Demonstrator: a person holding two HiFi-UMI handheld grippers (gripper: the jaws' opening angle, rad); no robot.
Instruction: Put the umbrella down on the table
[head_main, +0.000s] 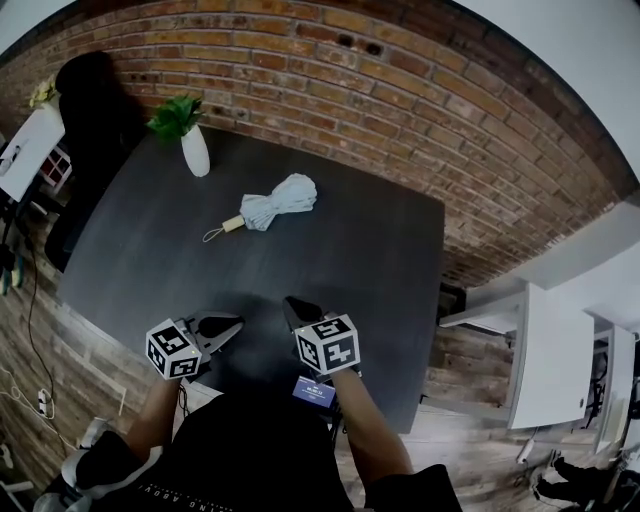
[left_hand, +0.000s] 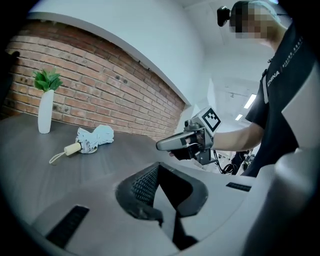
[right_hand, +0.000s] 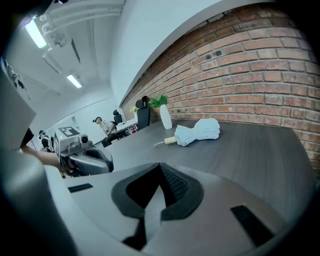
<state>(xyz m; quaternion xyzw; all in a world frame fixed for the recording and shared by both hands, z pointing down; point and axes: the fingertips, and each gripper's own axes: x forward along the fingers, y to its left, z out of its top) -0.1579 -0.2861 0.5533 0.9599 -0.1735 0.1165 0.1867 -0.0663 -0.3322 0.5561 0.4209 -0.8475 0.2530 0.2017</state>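
The folded pale blue umbrella (head_main: 275, 205) lies on the dark grey table (head_main: 380, 260), its cream handle and wrist loop pointing left. Nothing touches it. Both grippers hover low over the table's near edge, well short of the umbrella. My left gripper (head_main: 236, 322) is shut and empty, and so is my right gripper (head_main: 292, 304). In the left gripper view the closed jaws (left_hand: 159, 166) point across the table, with the umbrella (left_hand: 92, 139) far off to the left and the right gripper (left_hand: 172, 144) ahead. The right gripper view shows its closed jaws (right_hand: 160, 167) and the umbrella (right_hand: 197, 132) beyond.
A white vase with a green plant (head_main: 193, 148) stands at the table's far left corner. A brick wall (head_main: 400, 90) runs behind the table. A black chair (head_main: 90, 100) is at the far left and a white desk (head_main: 550, 350) at the right.
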